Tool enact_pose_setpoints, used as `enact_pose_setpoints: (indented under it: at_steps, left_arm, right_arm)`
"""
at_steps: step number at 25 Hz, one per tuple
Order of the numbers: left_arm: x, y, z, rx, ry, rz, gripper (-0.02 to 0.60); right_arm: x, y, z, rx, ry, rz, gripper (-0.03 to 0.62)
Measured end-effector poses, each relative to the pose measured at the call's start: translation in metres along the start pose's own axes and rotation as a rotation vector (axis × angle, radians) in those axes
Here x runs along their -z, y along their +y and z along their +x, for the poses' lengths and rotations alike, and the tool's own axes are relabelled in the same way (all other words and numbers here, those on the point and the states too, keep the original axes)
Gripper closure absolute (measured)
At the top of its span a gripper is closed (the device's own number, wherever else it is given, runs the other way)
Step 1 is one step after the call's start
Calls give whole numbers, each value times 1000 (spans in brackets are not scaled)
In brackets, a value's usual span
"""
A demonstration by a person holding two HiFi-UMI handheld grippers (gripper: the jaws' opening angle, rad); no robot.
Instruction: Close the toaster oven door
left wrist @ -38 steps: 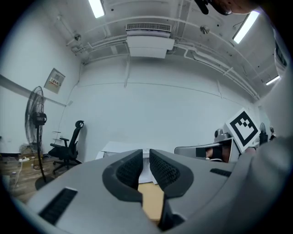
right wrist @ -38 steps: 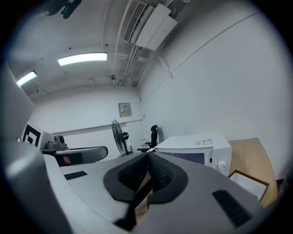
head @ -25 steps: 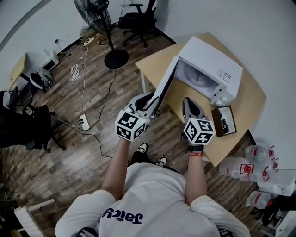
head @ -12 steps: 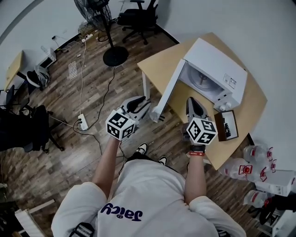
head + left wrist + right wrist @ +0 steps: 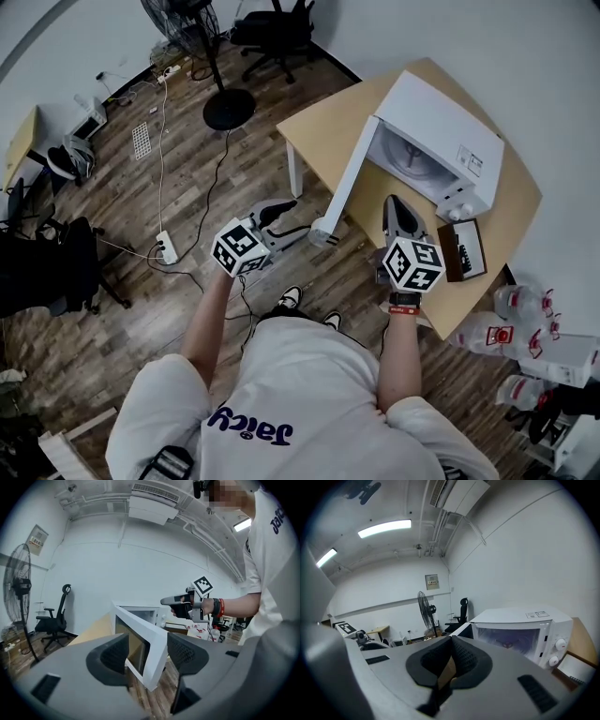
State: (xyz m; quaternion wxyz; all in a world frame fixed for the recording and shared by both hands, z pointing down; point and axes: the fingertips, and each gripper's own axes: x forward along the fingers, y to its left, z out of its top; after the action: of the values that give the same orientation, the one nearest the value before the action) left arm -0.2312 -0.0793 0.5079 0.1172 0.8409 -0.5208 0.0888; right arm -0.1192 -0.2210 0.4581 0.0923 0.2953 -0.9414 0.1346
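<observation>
A white toaster oven [image 5: 441, 122] stands on a wooden table [image 5: 314, 131], and its door [image 5: 347, 183] is swung wide open toward me. My left gripper [image 5: 292, 217] hangs just left of the door's free end, over the floor. Its jaws are opening. In the left gripper view the door's edge [image 5: 140, 644] shows in the gap between the jaws of the left gripper [image 5: 147, 656], and neither pad touches it. My right gripper [image 5: 394, 202] hovers over the table in front of the oven, shut, with nothing in it. In the right gripper view the oven [image 5: 520, 625] lies ahead of the right gripper [image 5: 451, 656].
A dark framed box [image 5: 461, 248] lies on the table beside the oven. On the wood floor are a standing fan [image 5: 225, 103], an office chair [image 5: 272, 28], and a power strip [image 5: 169, 248] with cables. Several plastic bottles [image 5: 511, 333] sit at the right.
My left gripper has let go of the door's edge, opened its jaws and drawn back to the left. The right gripper has stayed where it was.
</observation>
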Motion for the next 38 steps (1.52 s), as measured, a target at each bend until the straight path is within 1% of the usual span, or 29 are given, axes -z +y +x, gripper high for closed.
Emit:
enact_pose_setpoints:
  at_steps: [2,5,9,12,16,21,24,25,26,32,38]
  left_arm:
    - [6,0,4,43,20,24,325]
    - [13,-1,12,116,25,69,325]
    - [28,-5,23,202,87,120,325]
    - [34,-8,31,265,95,118,325]
    - [40,-13,40,329,110,118,325]
    - [44,-14,47,363,140,139,325]
    - [50,-16,51,392,154,121,332]
    - [51,-17,52,406,152,110,386]
    - [51,-18,52,419,148,103,408]
    - [51,-22,53,445,160,142,418]
    - [50,-24,54,434,157,135,419]
  right_arm:
    - [2,0,2,4,5,3,579]
    - [5,-1,3,13,10,6,579]
    - [7,-3,3,24,15,5,579]
    - [7,-9,2,40,15,9,579]
    - [7,-21,-2,96,3,16,579]
    - [6,-28,-7,120,-4,21,579]
    - [7,-30,-9,127,-4,23,579]
    - [7,-31,-9,127,-6,24,579]
    - [6,-31,-11,125,-11,24,579]
    - [0,-32,-16,121,-37,16,579]
    - [4,-30,-19,112,-25,18,579]
